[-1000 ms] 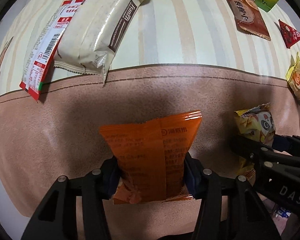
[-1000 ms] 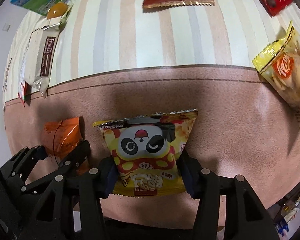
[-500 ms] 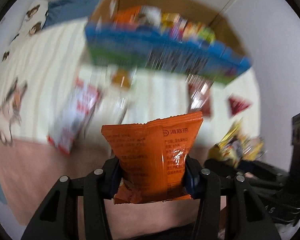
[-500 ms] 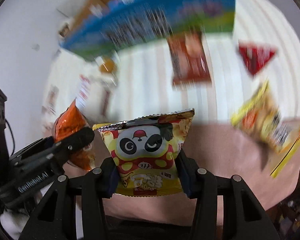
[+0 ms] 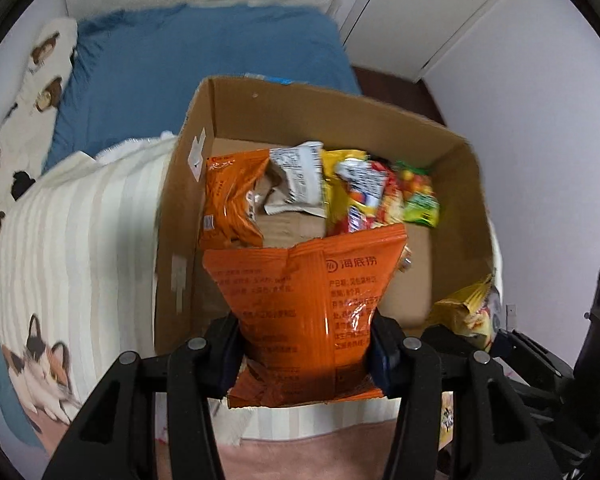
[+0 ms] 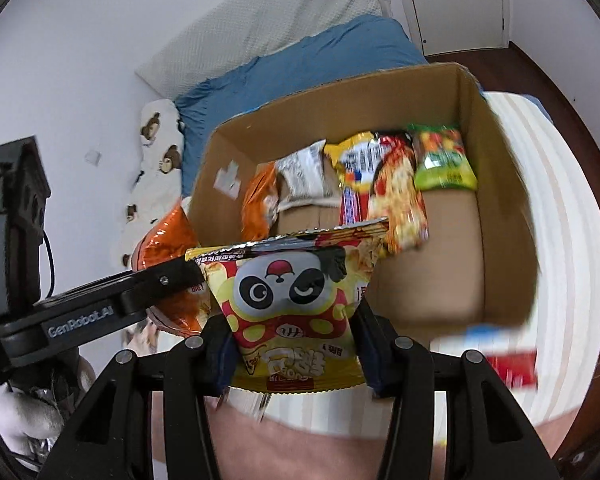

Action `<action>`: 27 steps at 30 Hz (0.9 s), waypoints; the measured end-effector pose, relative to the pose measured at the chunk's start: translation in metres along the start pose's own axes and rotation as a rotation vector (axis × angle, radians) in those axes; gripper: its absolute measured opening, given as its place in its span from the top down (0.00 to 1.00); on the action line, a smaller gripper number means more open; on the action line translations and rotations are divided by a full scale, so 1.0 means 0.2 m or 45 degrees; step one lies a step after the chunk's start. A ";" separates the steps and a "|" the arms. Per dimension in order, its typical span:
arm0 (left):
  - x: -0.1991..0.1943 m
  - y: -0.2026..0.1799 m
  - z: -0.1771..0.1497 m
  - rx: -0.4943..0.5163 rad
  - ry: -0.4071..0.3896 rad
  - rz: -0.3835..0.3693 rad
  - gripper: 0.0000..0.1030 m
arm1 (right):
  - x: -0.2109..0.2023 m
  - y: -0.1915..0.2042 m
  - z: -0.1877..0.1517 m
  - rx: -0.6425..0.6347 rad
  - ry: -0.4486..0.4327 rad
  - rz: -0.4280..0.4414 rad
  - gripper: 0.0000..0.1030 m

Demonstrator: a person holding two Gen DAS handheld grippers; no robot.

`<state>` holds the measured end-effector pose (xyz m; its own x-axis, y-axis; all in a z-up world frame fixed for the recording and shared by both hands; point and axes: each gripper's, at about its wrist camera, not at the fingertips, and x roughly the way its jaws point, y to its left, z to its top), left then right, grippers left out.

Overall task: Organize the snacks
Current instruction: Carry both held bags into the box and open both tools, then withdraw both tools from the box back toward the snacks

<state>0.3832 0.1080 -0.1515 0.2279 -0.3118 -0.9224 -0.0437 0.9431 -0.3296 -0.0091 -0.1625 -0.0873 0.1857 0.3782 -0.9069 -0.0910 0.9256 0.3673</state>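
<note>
My left gripper (image 5: 306, 354) is shut on an orange snack packet (image 5: 304, 304), held upright over the near edge of an open cardboard box (image 5: 456, 200). My right gripper (image 6: 294, 354) is shut on a yellow packet with a panda face (image 6: 292, 296), also held above the box's near side (image 6: 504, 208). Several snack packets lean against the box's far wall, among them an orange bag (image 5: 230, 200) and a green one (image 6: 444, 156). The right gripper's packet (image 5: 468, 312) shows at the right of the left wrist view; the left gripper's finger (image 6: 100, 308) crosses the right wrist view.
The box stands on a striped cream blanket (image 5: 80, 232) on a bed with a blue sheet (image 5: 204, 64). A cat-print cloth (image 5: 40, 368) lies at the lower left. White walls and a closet door (image 5: 440, 12) are behind. A red and blue packet (image 6: 496, 356) lies by the box's near right corner.
Both grippers have risen from the pink and striped blanket with their packets and swung toward the box. The loose snacks on the blanket have dropped out of view; the box's inside now shows.
</note>
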 end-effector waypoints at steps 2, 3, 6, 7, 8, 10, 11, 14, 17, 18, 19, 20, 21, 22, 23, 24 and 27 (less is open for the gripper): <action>0.11 0.06 0.06 -0.034 0.063 0.004 0.53 | 0.09 0.00 0.08 -0.003 0.026 -0.024 0.50; 0.16 0.09 0.10 -0.050 0.100 0.004 0.53 | 0.15 0.00 0.11 0.000 0.046 -0.031 0.50; 0.29 0.15 0.13 -0.076 0.195 0.006 0.53 | 0.30 -0.03 0.18 0.019 0.113 -0.040 0.50; 0.30 0.16 0.14 -0.081 0.217 0.008 0.53 | 0.36 -0.04 0.19 0.023 0.138 -0.041 0.50; 0.33 0.17 0.14 -0.082 0.239 0.007 0.53 | 0.40 -0.04 0.20 0.026 0.156 -0.043 0.50; 0.38 0.20 0.13 -0.082 0.267 0.007 0.53 | 0.47 -0.06 0.20 0.018 0.190 -0.048 0.50; 0.40 0.20 0.13 -0.075 0.278 0.004 0.53 | 0.50 -0.06 0.20 0.015 0.205 -0.049 0.50; 0.44 0.18 0.11 -0.037 0.301 0.027 0.52 | 0.58 -0.08 0.20 0.017 0.252 -0.042 0.49; 0.49 0.17 0.10 -0.032 0.361 0.040 0.48 | 0.66 -0.09 0.20 0.004 0.340 -0.070 0.39; 0.51 0.18 0.09 -0.037 0.374 0.040 0.46 | 0.68 -0.09 0.20 -0.006 0.369 -0.100 0.32; 0.51 0.18 0.09 -0.039 0.375 0.033 0.42 | 0.69 -0.09 0.19 -0.011 0.386 -0.118 0.15; 0.51 0.18 0.09 -0.039 0.371 0.032 0.39 | 0.70 -0.10 0.20 -0.011 0.394 -0.132 0.07; 0.51 0.17 0.09 -0.032 0.367 0.030 0.36 | 0.69 -0.10 0.20 -0.012 0.393 -0.147 0.07; 0.51 0.16 0.09 -0.022 0.369 0.019 0.29 | 0.69 -0.11 0.21 -0.018 0.394 -0.166 0.07; 0.51 0.15 0.08 -0.013 0.371 0.019 0.23 | 0.68 -0.11 0.21 -0.023 0.398 -0.177 0.07; 0.51 0.13 0.08 0.000 0.373 0.027 0.21 | 0.68 -0.11 0.22 -0.024 0.401 -0.182 0.07; 0.49 0.10 0.07 0.015 0.364 0.035 0.13 | 0.65 -0.13 0.22 -0.023 0.399 -0.206 0.07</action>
<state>0.4190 0.0972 -0.2459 -0.0569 -0.3041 -0.9510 -0.0341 0.9525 -0.3025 0.0607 -0.1360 -0.2053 -0.1096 0.2012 -0.9734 -0.1031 0.9717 0.2124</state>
